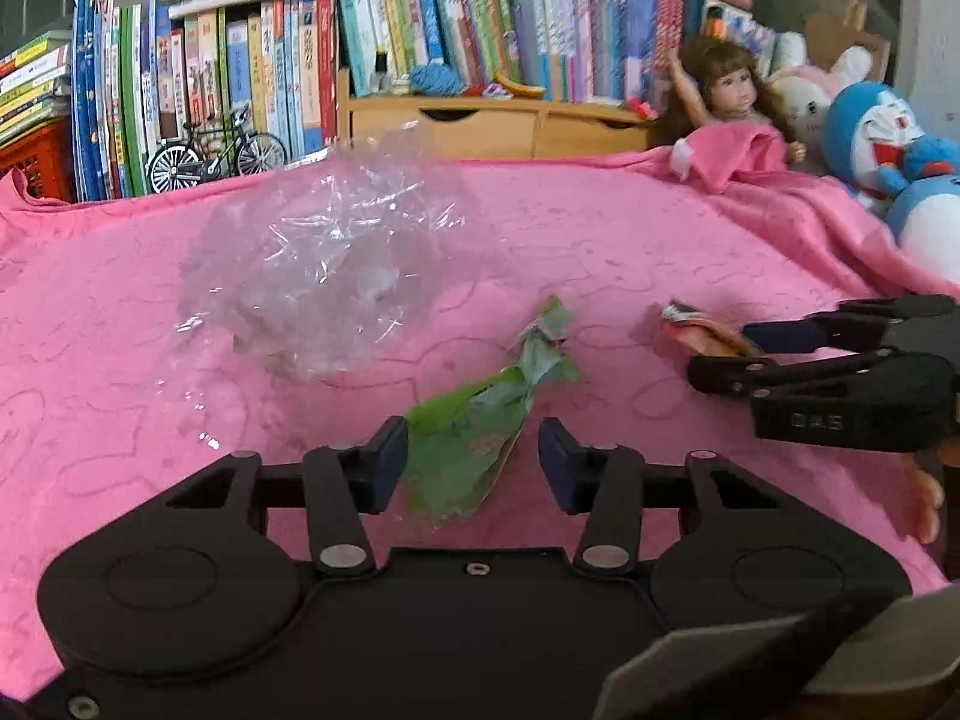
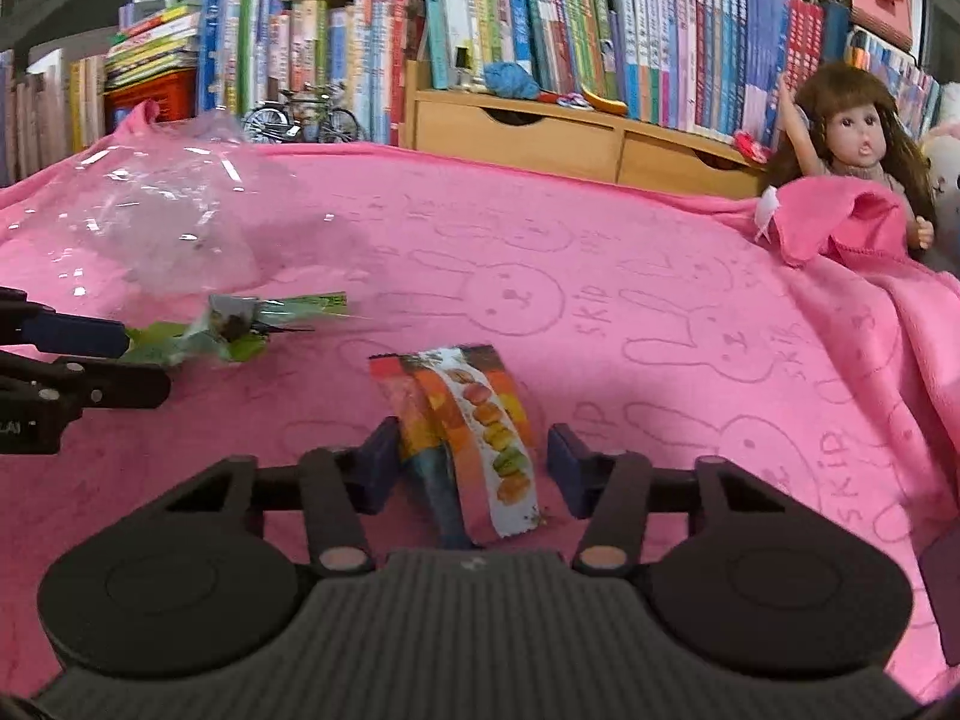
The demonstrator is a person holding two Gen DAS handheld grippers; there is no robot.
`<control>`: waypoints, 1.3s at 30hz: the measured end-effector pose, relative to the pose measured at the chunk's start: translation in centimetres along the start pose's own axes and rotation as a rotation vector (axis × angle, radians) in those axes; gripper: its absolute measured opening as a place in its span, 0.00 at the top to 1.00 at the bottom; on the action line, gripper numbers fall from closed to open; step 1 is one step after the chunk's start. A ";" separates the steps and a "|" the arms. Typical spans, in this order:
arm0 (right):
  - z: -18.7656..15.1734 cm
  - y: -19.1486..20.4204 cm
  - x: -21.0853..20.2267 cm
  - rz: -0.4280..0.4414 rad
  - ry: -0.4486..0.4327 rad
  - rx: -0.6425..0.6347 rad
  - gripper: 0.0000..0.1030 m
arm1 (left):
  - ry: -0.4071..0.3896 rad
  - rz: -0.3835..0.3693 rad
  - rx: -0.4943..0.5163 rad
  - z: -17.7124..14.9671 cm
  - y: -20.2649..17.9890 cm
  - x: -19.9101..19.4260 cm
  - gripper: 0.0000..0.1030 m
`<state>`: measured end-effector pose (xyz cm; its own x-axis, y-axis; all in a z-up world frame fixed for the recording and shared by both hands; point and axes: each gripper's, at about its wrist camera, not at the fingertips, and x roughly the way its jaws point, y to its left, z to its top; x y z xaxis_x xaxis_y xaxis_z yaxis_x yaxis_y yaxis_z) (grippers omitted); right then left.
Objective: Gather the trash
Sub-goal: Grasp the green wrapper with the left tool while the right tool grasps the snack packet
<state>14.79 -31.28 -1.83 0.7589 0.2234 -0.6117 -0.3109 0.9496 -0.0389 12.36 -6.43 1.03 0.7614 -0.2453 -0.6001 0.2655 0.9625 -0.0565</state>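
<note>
Jaws of the left gripper (image 1: 474, 462) stand partly apart around the near end of a green wrapper (image 1: 480, 420); one pad touches the wrapper's edge, while a clear gap shows between the wrapper and the other pad, so nothing is clamped. Jaws of the right gripper (image 2: 474, 459) likewise stand partly apart, straddling an orange snack packet (image 2: 468, 432) printed with macarons; one pad is at the packet's edge and the other stands clear of it.

Both pieces of trash lie flat on a pink blanket (image 2: 660, 312) patterned with rabbits. The green wrapper lies to the left of the orange packet, the two apart from each other. Beyond the green wrapper sits a crumpled clear plastic bag (image 1: 324, 264), also on the blanket.

At the blanket's far edge, a doll (image 2: 852, 138) leans partly under a fold of the pink cloth. Behind it runs a row of books (image 2: 540, 30), with a small model bicycle (image 1: 216, 150) in front of them.
</note>
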 end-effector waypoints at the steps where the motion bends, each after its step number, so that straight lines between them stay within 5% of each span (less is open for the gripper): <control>1: -0.1 0.1 -0.3 0.010 -0.002 0.003 0.50 | -0.017 -0.009 0.005 -0.1 -0.1 -0.8 0.53; 5: -0.5 0.3 -1.7 0.026 -0.020 0.001 0.51 | -0.083 -0.046 0.046 0.1 -0.5 -3.5 0.21; 10: -0.8 -0.2 -3.1 0.009 -0.040 0.015 0.51 | -0.109 -0.043 0.078 1.8 -1.7 -2.4 0.17; 14: -1.3 -1.1 -4.3 -0.013 -0.045 0.033 0.51 | -0.031 -0.073 0.066 2.6 -2.5 1.0 0.17; 16: -1.7 -1.3 -4.9 -0.027 -0.047 0.030 0.51 | 0.003 -0.055 0.071 2.5 -2.8 2.6 0.19; 19: -2.3 -1.5 -5.7 -0.035 -0.048 0.031 0.51 | 0.061 -0.034 0.089 1.9 -3.5 4.2 0.48; 22: -2.8 -1.4 -6.4 -0.038 -0.053 0.025 0.51 | 0.054 -0.017 0.080 1.4 -3.8 3.9 0.54; 23: -3.0 -1.3 -6.6 -0.035 -0.056 0.025 0.51 | 0.053 -0.018 0.082 1.3 -3.9 3.5 0.70; 39: -4.5 2.7 -10.3 0.073 -0.133 0.061 0.51 | -0.077 -0.017 0.010 -2.3 -3.7 -7.6 0.77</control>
<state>3.56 -32.04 0.82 0.8059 0.3151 -0.5013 -0.3352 0.9407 0.0525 4.22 -7.86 3.91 0.7998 -0.2706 -0.5359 0.2849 0.9568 -0.0581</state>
